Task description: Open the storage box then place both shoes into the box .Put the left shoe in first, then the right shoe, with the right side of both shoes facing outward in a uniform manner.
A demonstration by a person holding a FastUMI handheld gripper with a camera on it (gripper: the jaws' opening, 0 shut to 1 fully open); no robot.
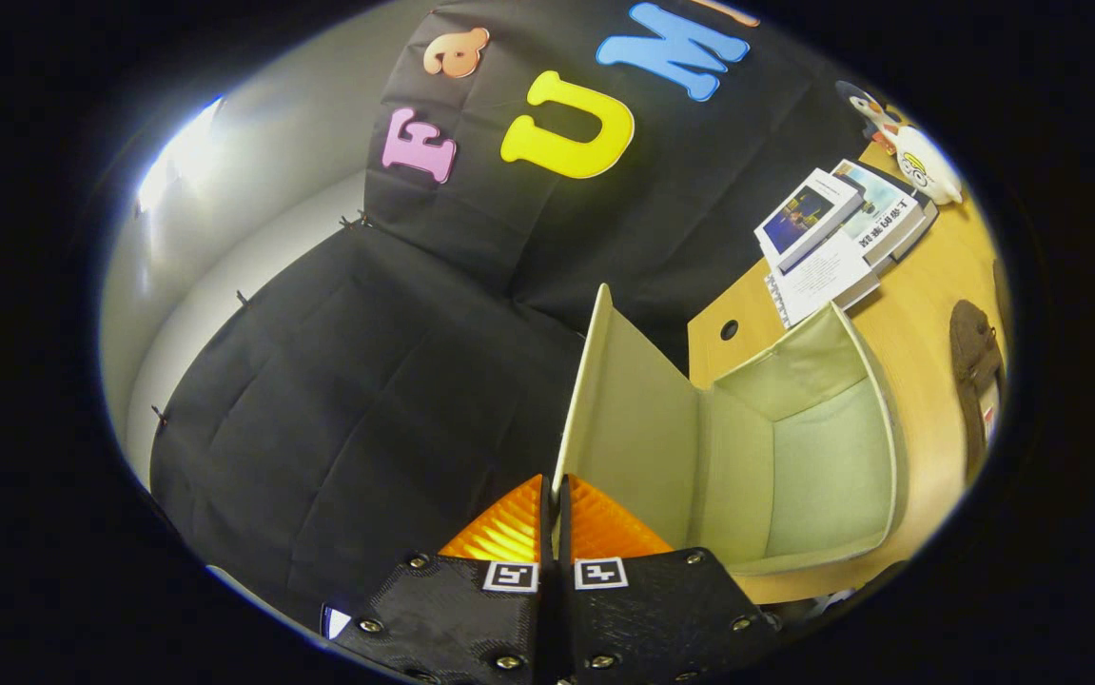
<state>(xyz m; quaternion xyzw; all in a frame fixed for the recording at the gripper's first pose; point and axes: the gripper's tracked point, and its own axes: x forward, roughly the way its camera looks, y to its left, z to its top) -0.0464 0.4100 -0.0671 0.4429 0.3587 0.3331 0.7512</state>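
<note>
the gripper [554, 518] is seen with its two orange fingers [509, 538] pressed together on the lower edge of the lid [628, 419] of the storage box [832, 476], so the flap is pinched between them and held swung up and open. the box is found just ahead and to the right of the fingers, sitting on the wooden table [928, 285], its pale interior bare. beyond it a stack of books [832, 243] and a small penguin toy [909, 147] are seen, and a dark brown shoe [975, 381] lies on the table just past the box's far wall; whether it is the left or right one cannot be told. the lid looks thin and light, a stiff board that would likely flop back once released, so it should be let go gently. the shoe is judged soft and light, probably best taken at the collar or heel rim, where a firm edge is offered.
</note>
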